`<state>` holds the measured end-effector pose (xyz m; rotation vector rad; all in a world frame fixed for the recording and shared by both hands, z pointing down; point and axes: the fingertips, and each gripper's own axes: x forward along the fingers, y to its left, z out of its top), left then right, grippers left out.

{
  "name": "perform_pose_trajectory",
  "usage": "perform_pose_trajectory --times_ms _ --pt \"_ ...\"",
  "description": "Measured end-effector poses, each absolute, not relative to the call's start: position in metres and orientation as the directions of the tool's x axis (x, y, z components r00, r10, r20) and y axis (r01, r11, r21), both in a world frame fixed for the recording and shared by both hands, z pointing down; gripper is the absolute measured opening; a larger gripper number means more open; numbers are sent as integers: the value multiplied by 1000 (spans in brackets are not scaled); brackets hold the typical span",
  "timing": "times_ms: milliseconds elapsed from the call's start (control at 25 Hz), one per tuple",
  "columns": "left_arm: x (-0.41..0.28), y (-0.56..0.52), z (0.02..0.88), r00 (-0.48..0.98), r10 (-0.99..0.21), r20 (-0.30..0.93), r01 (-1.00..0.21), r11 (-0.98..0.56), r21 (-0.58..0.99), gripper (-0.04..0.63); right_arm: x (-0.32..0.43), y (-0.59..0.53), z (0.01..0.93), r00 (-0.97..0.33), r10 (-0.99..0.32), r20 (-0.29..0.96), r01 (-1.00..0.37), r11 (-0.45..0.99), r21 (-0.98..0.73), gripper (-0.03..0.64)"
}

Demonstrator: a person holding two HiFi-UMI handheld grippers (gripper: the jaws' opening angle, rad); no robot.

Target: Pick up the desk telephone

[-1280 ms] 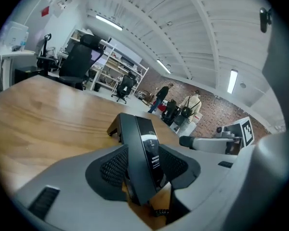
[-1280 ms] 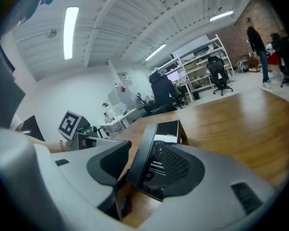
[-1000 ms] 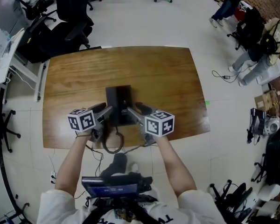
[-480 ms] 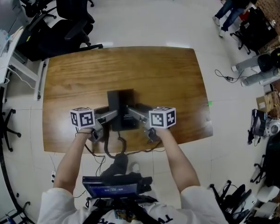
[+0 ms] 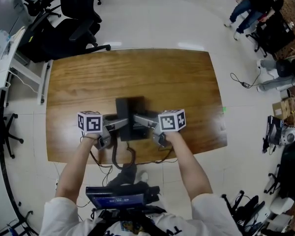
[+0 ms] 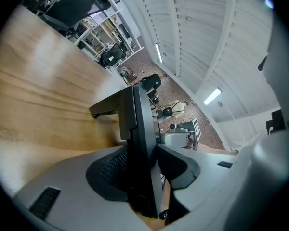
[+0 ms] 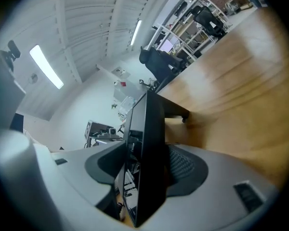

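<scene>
The black desk telephone [image 5: 130, 111] stands near the front edge of the wooden table [image 5: 177, 82], with its cord [image 5: 114, 154] hanging over that edge. My left gripper [image 5: 121, 125] reaches in at the phone's left side. In the left gripper view the phone's edge [image 6: 139, 124] stands between the jaws, which are closing, and both pads meet it. My right gripper [image 5: 141, 120] comes in at the right side. In the right gripper view the phone's slab [image 7: 147, 138] sits between widely spread jaws, with a thin gap on one side.
A black office chair [image 5: 73, 23] stands behind the table's far left corner. At the left edge is a white desk [image 5: 2, 48]. A person [image 5: 248, 6] and bags are on the floor at the far right. A device hangs at my chest [image 5: 120, 198].
Both grippers have slid forward and inward along the phone's sides, and it now sits between each pair of jaws. The phone lies slightly nearer the table's front edge.
</scene>
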<state>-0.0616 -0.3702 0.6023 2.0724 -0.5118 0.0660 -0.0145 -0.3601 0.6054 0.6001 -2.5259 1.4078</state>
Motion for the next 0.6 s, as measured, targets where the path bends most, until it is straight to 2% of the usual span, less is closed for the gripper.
perform_pose_trajectory --times_ms 120,240,400,600 --pt "-62 -371 603 911 -330 246 -380 -442 813 187 -16 -363 608 -899 -241 364 -437 457 -775 230" --pt "-61 -372 603 912 -325 252 -382 -444 811 189 -16 -364 609 -900 -228 372 -437 455 -776 232" --pt "-62 -372 602 894 -341 291 -432 -487 759 227 -12 -365 612 -880 -237 412 -475 453 -755 272" --pt "-55 -374 605 909 -323 262 -393 -462 795 207 -21 -362 613 -904 -180 387 -426 433 -794 257"
